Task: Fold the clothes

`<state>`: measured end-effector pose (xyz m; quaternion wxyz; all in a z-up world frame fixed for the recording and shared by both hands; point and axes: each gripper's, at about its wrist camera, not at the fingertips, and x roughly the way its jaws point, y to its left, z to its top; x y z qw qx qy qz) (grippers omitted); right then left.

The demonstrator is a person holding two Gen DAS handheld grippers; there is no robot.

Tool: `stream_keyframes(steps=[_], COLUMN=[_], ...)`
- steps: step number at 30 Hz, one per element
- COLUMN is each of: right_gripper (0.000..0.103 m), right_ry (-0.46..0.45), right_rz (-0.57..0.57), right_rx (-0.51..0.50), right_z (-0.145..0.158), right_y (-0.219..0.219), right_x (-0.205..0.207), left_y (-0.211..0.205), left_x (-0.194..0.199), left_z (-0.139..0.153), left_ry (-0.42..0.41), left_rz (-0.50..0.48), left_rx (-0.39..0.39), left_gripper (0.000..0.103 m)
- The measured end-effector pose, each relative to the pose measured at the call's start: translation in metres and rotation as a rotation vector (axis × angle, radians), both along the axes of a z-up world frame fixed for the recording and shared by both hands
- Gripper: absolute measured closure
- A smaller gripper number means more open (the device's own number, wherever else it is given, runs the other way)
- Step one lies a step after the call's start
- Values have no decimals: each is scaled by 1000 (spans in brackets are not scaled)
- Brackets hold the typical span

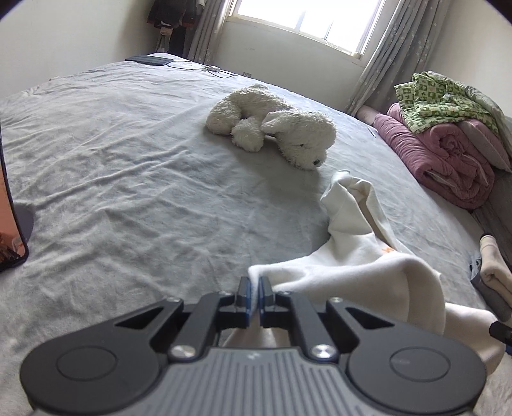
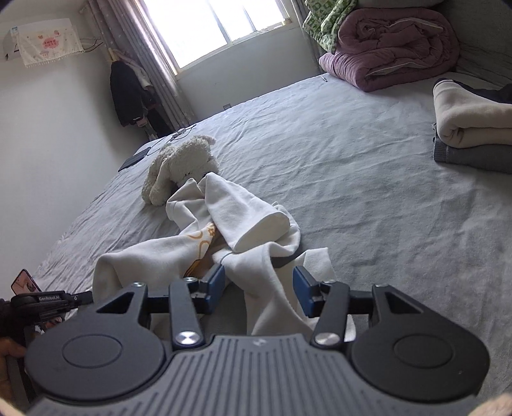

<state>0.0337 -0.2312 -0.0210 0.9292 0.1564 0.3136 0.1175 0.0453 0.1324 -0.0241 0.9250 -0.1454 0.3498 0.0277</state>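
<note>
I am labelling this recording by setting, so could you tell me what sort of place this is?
Most likely a home bedroom. The work goes on atop a wide bed with a grey sheet, a white plush dog lies on it, a rolled purple quilt sits at its edge, and a curtained window is behind.

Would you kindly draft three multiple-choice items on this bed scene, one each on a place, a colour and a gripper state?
1. Where does the plush dog lie?
A. on the grey bed sheet
B. on the purple quilt
C. on the floor

2. What colour is the garment being handled?
A. black
B. white
C. red

3. How is the left gripper?
A. wide open
B. shut on the garment
C. out of view

Answers: 1 A, it rests on the sheet beyond the garment. 2 B, white cloth with an orange print. 3 B, its pads pinch a white edge, while the right gripper stands open.
</note>
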Motion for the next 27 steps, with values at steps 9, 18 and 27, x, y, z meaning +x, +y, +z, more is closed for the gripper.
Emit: stream_keyframes(steps=[9,18,27], right_gripper=[51,48,87], right_ry=[62,99,67], right_rz=[30,47,-6], right_rx=[-111,-172,-232], right_z=[-27,-48,-57], right_y=[28,61,85], right_x=[33,85,111], left_y=[4,8,11], left_x=[11,18,22], left_z=[-11,-21,-25], left_ry=[64,118,139], left_rz=[14,5,-6], left_rx=[0,-39,-56], left_gripper=[98,98,98])
